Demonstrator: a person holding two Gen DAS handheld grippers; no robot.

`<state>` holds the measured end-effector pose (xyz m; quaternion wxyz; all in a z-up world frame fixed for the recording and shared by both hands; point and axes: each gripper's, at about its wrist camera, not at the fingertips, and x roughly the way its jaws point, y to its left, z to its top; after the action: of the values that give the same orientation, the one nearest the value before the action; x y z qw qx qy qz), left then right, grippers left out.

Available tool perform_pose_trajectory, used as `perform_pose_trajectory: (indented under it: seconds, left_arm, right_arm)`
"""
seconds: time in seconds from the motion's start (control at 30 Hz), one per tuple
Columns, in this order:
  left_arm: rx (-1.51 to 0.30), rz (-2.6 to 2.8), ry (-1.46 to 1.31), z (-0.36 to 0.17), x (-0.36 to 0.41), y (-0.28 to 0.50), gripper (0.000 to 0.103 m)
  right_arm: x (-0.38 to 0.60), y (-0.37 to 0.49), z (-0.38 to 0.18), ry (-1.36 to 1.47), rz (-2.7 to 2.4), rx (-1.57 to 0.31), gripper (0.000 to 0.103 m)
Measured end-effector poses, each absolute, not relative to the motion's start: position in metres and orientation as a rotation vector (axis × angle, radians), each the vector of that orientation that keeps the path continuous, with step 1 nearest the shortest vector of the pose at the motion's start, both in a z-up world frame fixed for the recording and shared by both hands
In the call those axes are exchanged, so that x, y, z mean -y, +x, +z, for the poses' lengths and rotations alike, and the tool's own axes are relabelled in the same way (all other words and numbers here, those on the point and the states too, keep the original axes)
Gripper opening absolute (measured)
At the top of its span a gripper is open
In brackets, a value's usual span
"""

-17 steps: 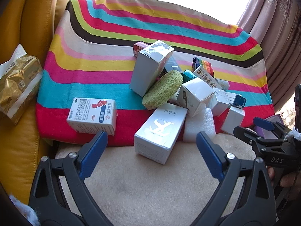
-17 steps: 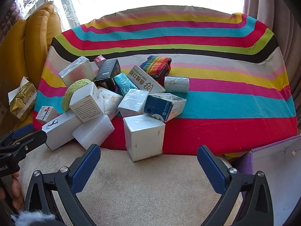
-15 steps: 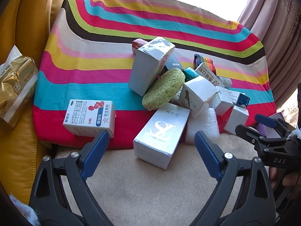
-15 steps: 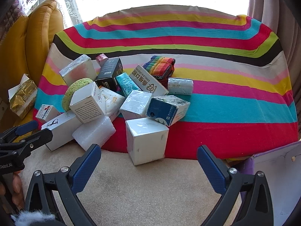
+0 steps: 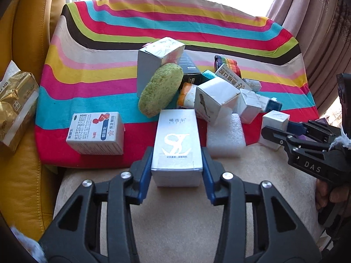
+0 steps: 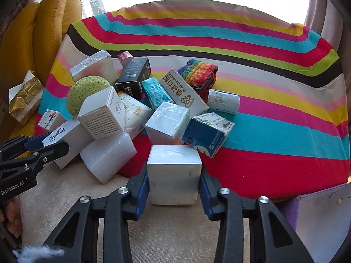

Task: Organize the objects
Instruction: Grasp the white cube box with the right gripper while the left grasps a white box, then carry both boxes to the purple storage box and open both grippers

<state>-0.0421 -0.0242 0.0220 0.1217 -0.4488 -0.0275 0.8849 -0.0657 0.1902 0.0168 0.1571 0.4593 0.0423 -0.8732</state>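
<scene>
A heap of boxes lies on a striped cloth (image 5: 92, 87) over a beige cushion (image 5: 175, 219). My left gripper (image 5: 176, 171) is shut on a long silver box (image 5: 177, 144) marked with white letters, its blue pads against both sides. My right gripper (image 6: 174, 184) is shut on a white cube box (image 6: 173, 173) at the cloth's front edge. The right gripper also shows at the right of the left wrist view (image 5: 283, 135). The left gripper shows at the left of the right wrist view (image 6: 39, 146).
A green sponge (image 5: 160, 89), a white foam block (image 5: 226, 133), a medicine box (image 5: 96, 133) and several other boxes crowd the cloth. A gold bag (image 5: 15, 105) lies on the yellow sofa (image 5: 24, 186) at left. A purple box (image 6: 322, 221) stands at right.
Both grippers moved forward and closed: the left on the silver box, the right on the white cube box. They were open and short of the boxes before.
</scene>
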Motion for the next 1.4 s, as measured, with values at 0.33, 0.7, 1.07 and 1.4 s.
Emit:
perform_pose_trajectory:
  seconds: [0.33,0.7,1.07,1.4]
  left_arm:
    - [0.284,2.666,-1.171,0.042,0.027,0.012,0.045]
    - [0.211,2.448,-1.096,0.065,-0.087,0.021,0.045]
    - [0.058,2.202,-1.135,0.057,-0.223,0.027,0.045]
    - [-0.031,2.129,-1.186,0.046,-0.265,0.031,0.066]
  right_arm:
    - [-0.219,-0.026,0.034,1.224,-2.536,0.0,0.042]
    - [-0.326,0.006,0.052,1.283,-2.713,0.068,0.042]
    - [-0.455,0.03,0.033,1.387,-2.89,0.321,0.042]
    - [-0.495,0.035,0.023,1.446,-2.939,0.441,0.06]
